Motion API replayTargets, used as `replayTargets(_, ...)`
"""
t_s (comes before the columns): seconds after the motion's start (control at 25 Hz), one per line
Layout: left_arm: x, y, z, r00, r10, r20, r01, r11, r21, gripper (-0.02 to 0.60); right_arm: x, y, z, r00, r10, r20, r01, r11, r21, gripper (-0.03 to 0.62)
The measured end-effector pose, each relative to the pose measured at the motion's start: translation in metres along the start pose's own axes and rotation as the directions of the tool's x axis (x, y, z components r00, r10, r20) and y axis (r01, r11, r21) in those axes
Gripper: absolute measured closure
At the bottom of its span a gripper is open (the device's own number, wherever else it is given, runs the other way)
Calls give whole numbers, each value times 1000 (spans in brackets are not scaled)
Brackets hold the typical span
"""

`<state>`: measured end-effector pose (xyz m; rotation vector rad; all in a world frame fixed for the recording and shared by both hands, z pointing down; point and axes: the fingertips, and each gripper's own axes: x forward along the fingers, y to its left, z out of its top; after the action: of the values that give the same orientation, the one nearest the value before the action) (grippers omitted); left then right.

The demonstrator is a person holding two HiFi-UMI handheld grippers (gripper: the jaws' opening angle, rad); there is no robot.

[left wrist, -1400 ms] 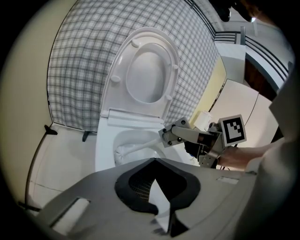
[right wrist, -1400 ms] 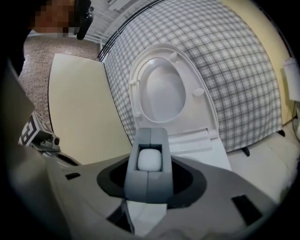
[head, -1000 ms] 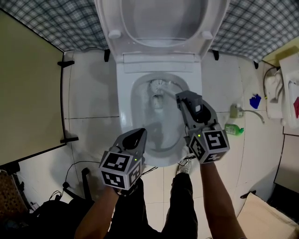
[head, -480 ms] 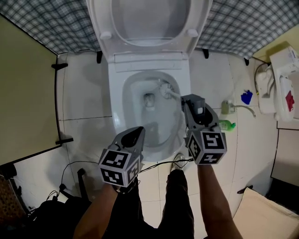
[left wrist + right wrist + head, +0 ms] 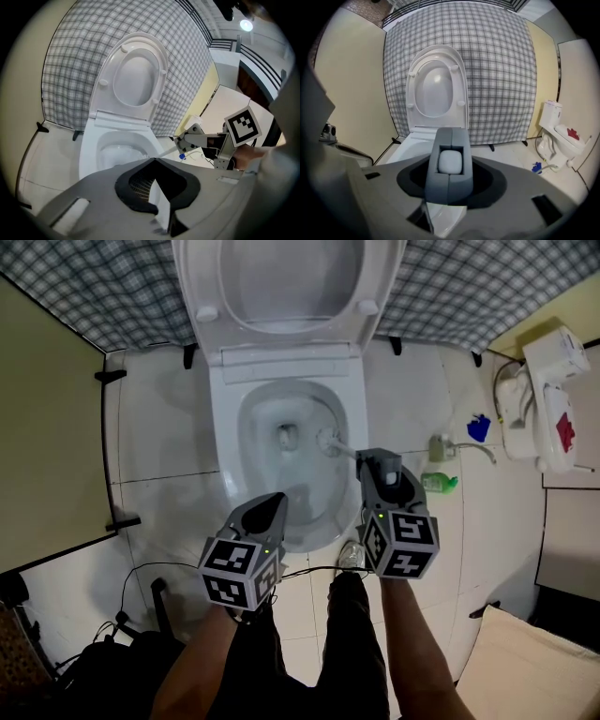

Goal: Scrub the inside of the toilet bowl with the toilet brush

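- Your right tongs (image 5: 379,463) clamp the toilet brush (image 5: 330,441) at its handle end; the bristle head sits inside the toilet bowl (image 5: 228,432).
- Left tongs (image 5: 273,506): closed, empty.
- Brush likely light, with a stiff, slippery handle; grip it firmly.

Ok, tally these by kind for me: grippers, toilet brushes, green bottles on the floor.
Grippers: 2, the left gripper and the right gripper
Toilet brush: 1
Green bottle: 1
Total: 4
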<state>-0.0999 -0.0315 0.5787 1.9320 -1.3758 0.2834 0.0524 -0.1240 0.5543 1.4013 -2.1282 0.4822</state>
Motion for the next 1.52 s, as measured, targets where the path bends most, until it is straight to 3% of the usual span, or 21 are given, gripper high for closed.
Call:
replayTargets(0.4, -14, -2, -2, 1000, -12, 13, 12, 1000, -7, 571, -38, 19, -29, 995, -19, -93, 17, 999, -29, 399)
replayTargets(0.68, -20, -3, 0, 1000, -18, 21, 19, 1000, -12, 571, -65, 42, -49, 982, 11, -188, -29, 995, -94, 401)
replayTargets(1.04, -35, 3, -5, 1000, -4, 27, 5, 1000, -25, 571, -91, 76, -67, 965, 74, -253, -101, 990, -95, 401)
replayTargets(1.28, -36, 2, -4, 1000, 1, 26, 0, 1000, -24, 572, -83, 71, -73, 965, 59, -257, -84, 993, -87, 400)
replayTargets(1.52, -41, 8, -15, 1000, 26, -3, -27, 999, -21, 571, -40, 48, -68, 978, 23, -209, -55, 988, -147, 399)
